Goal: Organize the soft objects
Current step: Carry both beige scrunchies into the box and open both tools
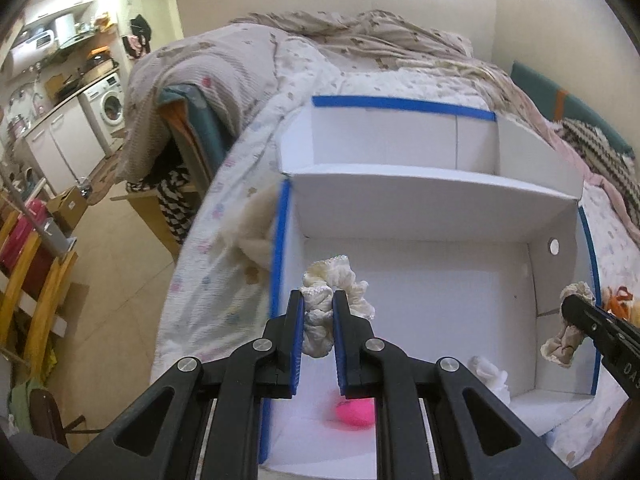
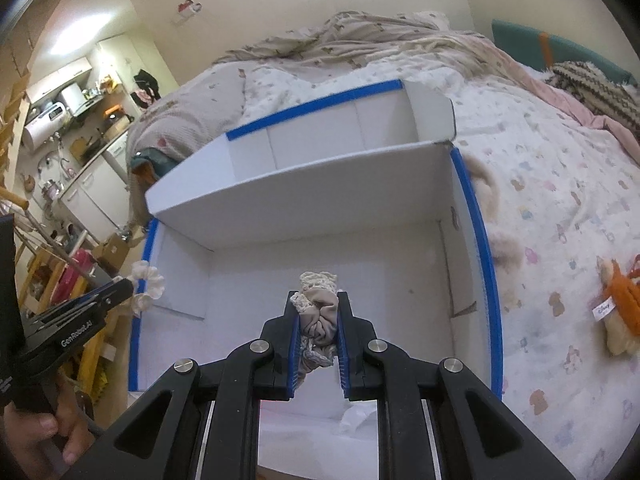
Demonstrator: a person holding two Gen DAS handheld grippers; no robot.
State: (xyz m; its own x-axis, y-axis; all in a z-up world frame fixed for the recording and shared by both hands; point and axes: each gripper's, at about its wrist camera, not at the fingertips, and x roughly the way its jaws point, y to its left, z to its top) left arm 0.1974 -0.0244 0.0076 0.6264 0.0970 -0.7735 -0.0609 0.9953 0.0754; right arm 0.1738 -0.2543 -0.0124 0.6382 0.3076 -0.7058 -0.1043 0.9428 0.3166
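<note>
A white cardboard box (image 1: pixel 420 200) with blue-taped edges lies open on the bed. My left gripper (image 1: pixel 317 298) is shut on a cream ruffled scrunchie (image 1: pixel 340 284), held over the box's left side. My right gripper (image 2: pixel 318 300) is shut on a beige lace-trimmed scrunchie (image 2: pixel 320 312) above the box floor (image 2: pixel 320 256). In the left wrist view the right gripper (image 1: pixel 568 304) comes in over the box's right wall with that beige scrunchie (image 1: pixel 560 344) hanging from it. In the right wrist view the left gripper (image 2: pixel 128 286) shows at the left with the cream scrunchie (image 2: pixel 146 284).
A pink soft object (image 1: pixel 356 412) and a white crumpled piece (image 1: pixel 492 376) lie on the box floor near me. An orange and cream plush toy (image 2: pixel 620 312) rests on the patterned bedspread (image 2: pixel 560 200), right of the box. A hand (image 2: pixel 48 436) grips the left tool. Kitchen units stand far left.
</note>
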